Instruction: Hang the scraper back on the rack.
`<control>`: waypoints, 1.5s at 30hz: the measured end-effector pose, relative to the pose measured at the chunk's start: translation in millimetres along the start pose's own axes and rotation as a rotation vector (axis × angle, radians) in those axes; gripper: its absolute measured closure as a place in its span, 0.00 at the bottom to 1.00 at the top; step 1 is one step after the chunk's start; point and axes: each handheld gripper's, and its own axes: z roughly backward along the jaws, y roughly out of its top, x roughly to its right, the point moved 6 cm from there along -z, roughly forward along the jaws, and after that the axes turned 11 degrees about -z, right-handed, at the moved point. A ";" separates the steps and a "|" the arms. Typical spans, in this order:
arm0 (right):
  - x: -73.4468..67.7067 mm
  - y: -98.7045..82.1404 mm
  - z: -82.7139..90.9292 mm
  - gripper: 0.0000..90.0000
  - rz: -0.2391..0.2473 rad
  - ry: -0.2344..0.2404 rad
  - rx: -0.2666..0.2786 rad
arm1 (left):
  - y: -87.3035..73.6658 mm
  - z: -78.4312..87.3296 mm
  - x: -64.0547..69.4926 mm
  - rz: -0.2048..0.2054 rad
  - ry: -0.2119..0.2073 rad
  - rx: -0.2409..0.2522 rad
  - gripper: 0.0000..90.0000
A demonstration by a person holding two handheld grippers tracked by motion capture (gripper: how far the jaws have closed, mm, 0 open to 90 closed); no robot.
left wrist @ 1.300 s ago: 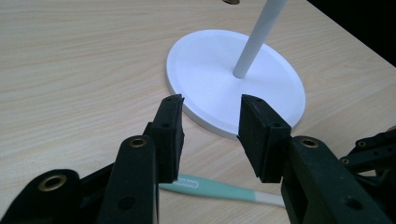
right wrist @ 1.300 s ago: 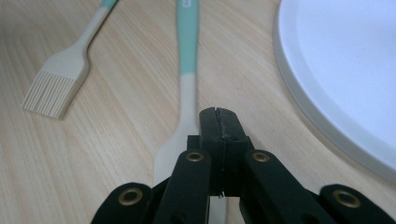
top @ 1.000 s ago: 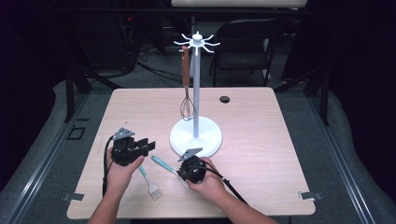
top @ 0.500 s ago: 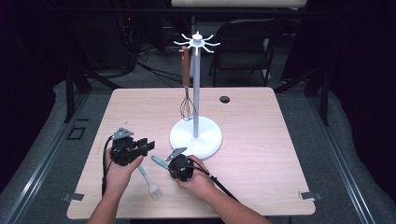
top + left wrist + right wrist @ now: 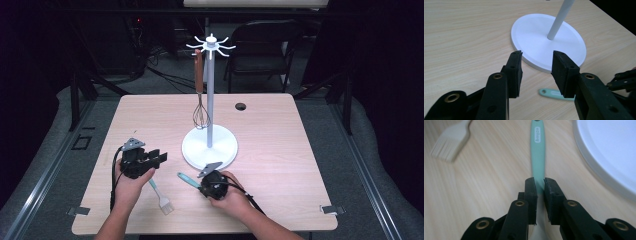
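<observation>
A dark room with a chair [image 5: 260,47] and cables surrounds one pale wooden tabletop [image 5: 300,150]. On it stands one white rack [image 5: 210,145] — a round base, a thin pole and a ring of hooks at the top — with one whisk [image 5: 200,100] hanging from a hook. Two brushes lie at the near edge: a teal-handled one [image 5: 537,152] and a pale one [image 5: 161,197] to its left. The right tool [image 5: 539,187] has just been closing; its jaws stand narrow, pressed on the teal handle, which runs on toward the rack's base just beside it. The left tool [image 5: 536,72] hangs left of the base — jaws wide apart, nothing between them. One dark round hole [image 5: 240,106] marks the far side.
</observation>
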 end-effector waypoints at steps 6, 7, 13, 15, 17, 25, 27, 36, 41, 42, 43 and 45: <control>22.0 -36.0 32.4 0.90 -0.017 -0.017 -0.006 | -1.3 -9.3 15.6 -0.023 -0.031 -0.021 0.67; 28.1 -44.1 39.7 0.90 -0.026 -0.028 -0.002 | -1.6 -10.5 17.6 -0.028 -0.035 -0.027 0.67; 45.6 -65.8 58.8 0.90 -0.105 -0.035 0.016 | -5.7 -24.3 36.4 -0.043 -0.080 -0.050 0.67; 47.6 -68.7 61.0 0.90 -0.126 -0.032 0.028 | -7.9 -28.6 41.5 -0.050 -0.088 -0.061 0.67; 47.5 -69.4 61.5 0.89 -0.116 -0.036 0.026 | -9.7 -32.1 45.6 -0.057 -0.096 -0.068 0.66; 47.8 -61.2 55.9 0.87 -0.095 -0.047 0.011 | -12.3 -37.5 52.1 -0.068 -0.105 -0.077 0.64; 46.8 -58.4 53.7 0.86 -0.088 -0.052 0.012 | -12.8 -38.0 53.1 -0.068 -0.108 -0.080 0.64; 44.7 -44.9 43.0 0.85 -0.069 -0.071 0.011 | -12.0 -41.2 64.3 -0.087 -0.121 -0.091 0.63; 43.8 -45.6 42.7 0.86 -0.066 -0.073 0.023 | -18.4 -41.9 71.2 -0.118 -0.140 -0.101 0.60; 44.2 -45.5 42.3 0.86 -0.067 -0.072 0.034 | -19.8 -42.8 71.4 -0.120 -0.139 -0.099 0.60; 43.8 -46.1 42.8 0.86 -0.077 -0.072 0.034 | -21.6 -43.5 71.9 -0.116 -0.145 -0.098 0.59; 44.0 -46.3 42.7 0.86 -0.075 -0.068 0.036 | -25.0 -45.8 72.5 -0.107 -0.146 -0.091 0.57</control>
